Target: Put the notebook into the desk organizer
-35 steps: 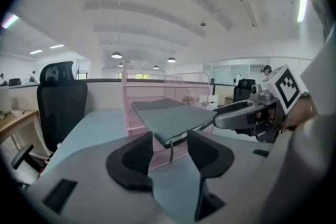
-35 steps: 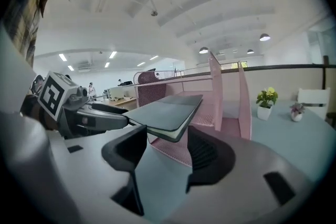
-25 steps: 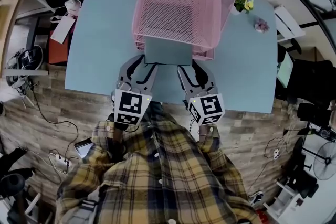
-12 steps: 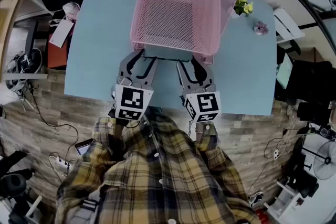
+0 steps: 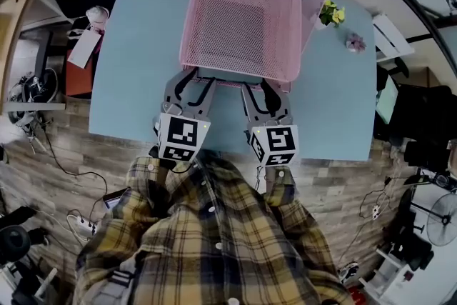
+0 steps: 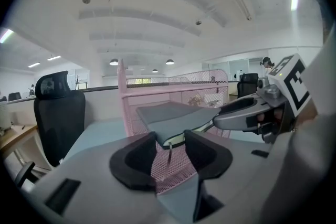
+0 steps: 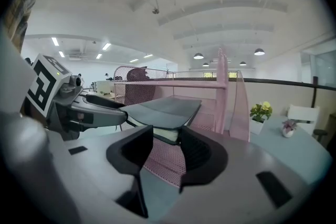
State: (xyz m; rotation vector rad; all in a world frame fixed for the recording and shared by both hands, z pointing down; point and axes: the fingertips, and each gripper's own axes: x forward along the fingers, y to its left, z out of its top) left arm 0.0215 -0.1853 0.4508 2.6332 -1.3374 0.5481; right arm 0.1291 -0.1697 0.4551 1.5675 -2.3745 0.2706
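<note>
- The grey notebook (image 6: 176, 114), flat with white page edges, lies level and reaches into the front opening of the pink wire-mesh desk organizer (image 5: 287, 25), under its upper tray and above the mesh of the lower one.
- From the head view the upper tray hides nearly all of the notebook. Whether it rests on the lower mesh cannot be told.
- The left gripper (image 5: 196, 82) pinches the notebook's near left corner. In the left gripper view that corner sits between the two dark pads (image 6: 142, 157), which are closed on it.
- The right gripper (image 5: 258, 86) pinches the near right corner in the same way, its pads (image 7: 197, 152) pressed onto the cover and page edge (image 7: 167, 132).
- Both grippers sit side by side at the near edge of the organizer, just in front of its pink rim, over the pale blue table (image 5: 136, 46).
- A small pot of yellow flowers (image 5: 330, 7) stands on the table to the right of the organizer, near its far right corner.
- A black office chair (image 6: 58, 113) stands beyond the table's left side.
</note>
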